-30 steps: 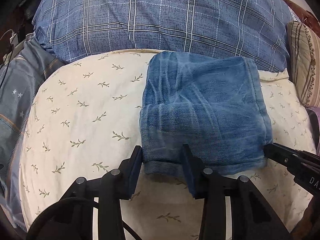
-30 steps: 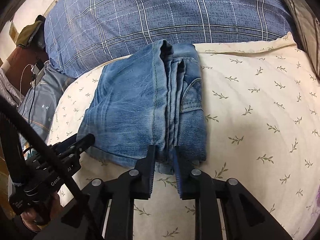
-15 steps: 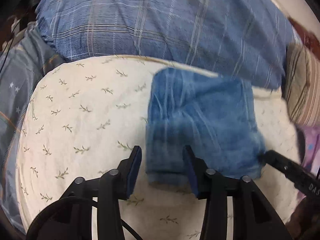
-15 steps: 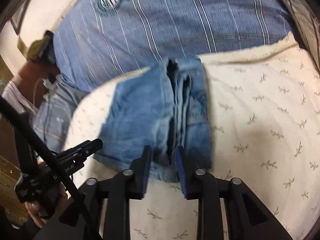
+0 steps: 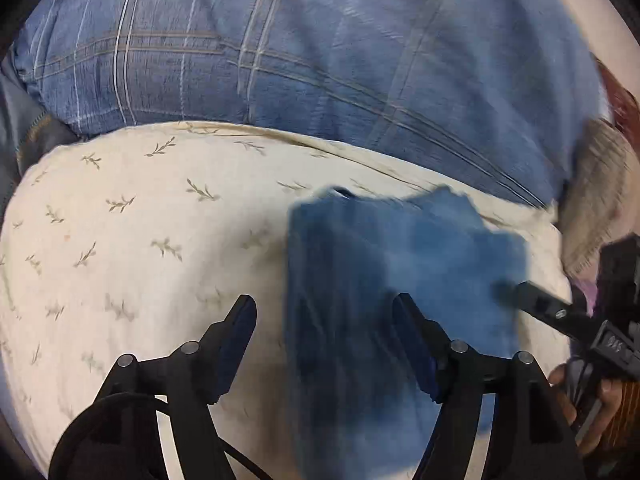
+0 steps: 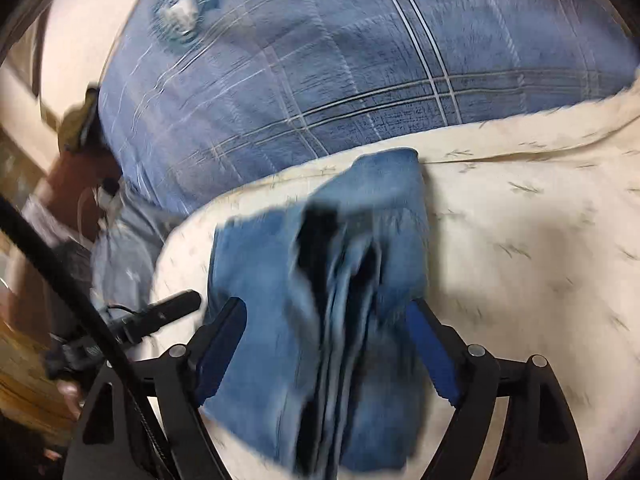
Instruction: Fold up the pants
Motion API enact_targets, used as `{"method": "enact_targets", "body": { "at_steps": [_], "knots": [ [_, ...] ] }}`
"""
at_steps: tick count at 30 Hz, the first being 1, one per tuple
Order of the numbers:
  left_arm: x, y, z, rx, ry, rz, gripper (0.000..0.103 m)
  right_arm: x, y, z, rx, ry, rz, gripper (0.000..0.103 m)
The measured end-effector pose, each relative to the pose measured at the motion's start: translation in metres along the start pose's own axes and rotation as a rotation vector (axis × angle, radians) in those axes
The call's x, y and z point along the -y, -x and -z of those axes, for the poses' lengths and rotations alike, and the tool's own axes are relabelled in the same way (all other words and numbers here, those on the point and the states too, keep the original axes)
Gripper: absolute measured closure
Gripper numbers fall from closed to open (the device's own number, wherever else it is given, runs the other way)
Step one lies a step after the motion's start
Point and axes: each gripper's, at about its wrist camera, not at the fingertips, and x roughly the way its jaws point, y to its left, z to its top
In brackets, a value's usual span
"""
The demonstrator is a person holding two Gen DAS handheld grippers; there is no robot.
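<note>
The folded blue jeans lie on the cream leaf-print sheet, blurred by motion. My left gripper is open, its jaws wide apart over the jeans' near left edge. In the right wrist view the jeans show their stacked folded layers, and my right gripper is open with its jaws spread to either side of the bundle. The right gripper also shows at the right edge of the left wrist view. The left gripper shows at the left of the right wrist view.
A large blue plaid pillow lies behind the jeans, also in the right wrist view. A striped beige cushion sits at the far right. Grey-blue bedding lies off the sheet's left side.
Both grippers have opened wide from a narrower gap. Both cameras have moved closer and lower over the jeans, which now fill more of the lower frame.
</note>
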Motion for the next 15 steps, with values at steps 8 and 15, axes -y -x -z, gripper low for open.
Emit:
{"method": "enact_targets", "body": {
  "at_steps": [8,15],
  "knots": [
    [-0.015,-0.027,-0.009,-0.002,0.122,0.169,0.079,0.026,-0.025,-0.002,-0.022,-0.03,-0.008,0.055],
    [-0.023,0.007,-0.01,0.022,0.132,0.27,0.083,0.005,0.009,-0.003,0.035,0.009,-0.085,0.065]
  ]
}}
